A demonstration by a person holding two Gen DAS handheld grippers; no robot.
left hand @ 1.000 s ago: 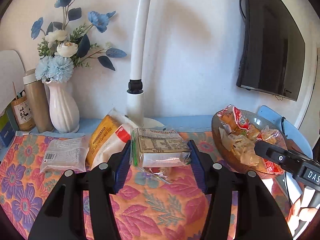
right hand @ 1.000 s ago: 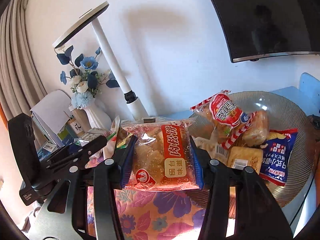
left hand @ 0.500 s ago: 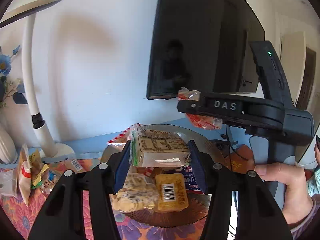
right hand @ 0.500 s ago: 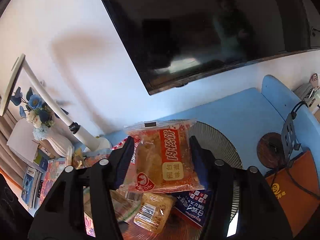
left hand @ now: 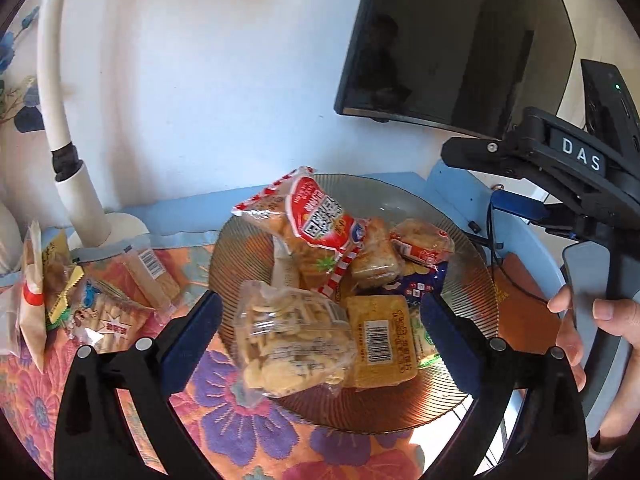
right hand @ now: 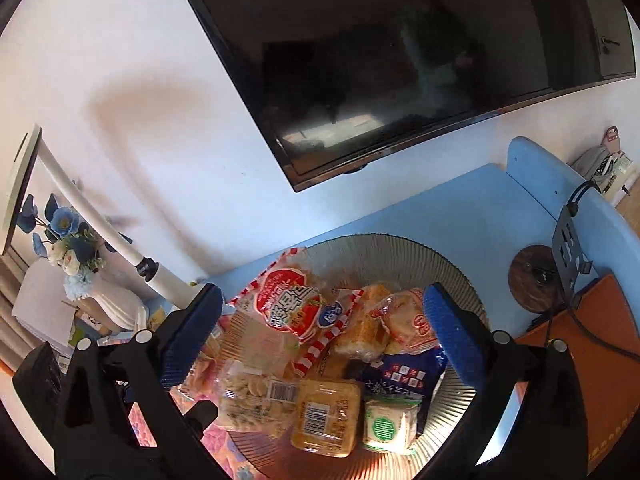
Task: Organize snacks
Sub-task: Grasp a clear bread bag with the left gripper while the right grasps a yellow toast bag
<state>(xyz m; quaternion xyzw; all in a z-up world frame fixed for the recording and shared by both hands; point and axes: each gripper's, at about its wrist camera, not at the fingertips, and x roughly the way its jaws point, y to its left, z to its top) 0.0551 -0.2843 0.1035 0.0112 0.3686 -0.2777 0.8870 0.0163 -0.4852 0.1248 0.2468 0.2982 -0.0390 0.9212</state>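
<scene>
A ribbed glass plate [left hand: 248, 256] [right hand: 400, 252] holds several snack packs. My left gripper [left hand: 320, 332] hangs over its near side, jaws opening wide, nothing between the pads. The green-and-white pack [left hand: 422, 334] [right hand: 386, 426] lies in the plate by its right finger. My right gripper [right hand: 320, 336] is above the plate too, jaws opening and free of any pack. A red-and-clear cake pack [right hand: 408, 320] [left hand: 422, 244] rests in the pile below it. From the left wrist, the right gripper's body [left hand: 560, 160] shows at the right, held by a hand [left hand: 608, 316].
Loose snack packs [left hand: 116, 316] lie on the floral cloth [left hand: 240, 420] left of the plate. A white lamp stem [left hand: 76, 184] and a flower vase [right hand: 100, 300] stand behind. A dark TV [right hand: 400, 60] hangs on the wall. Cables and an orange pad [right hand: 592, 340] sit right.
Both grippers swung right to above the plate and opened. The green-and-white pack left the left jaws and the red cake pack left the right jaws; both now lie in the plate.
</scene>
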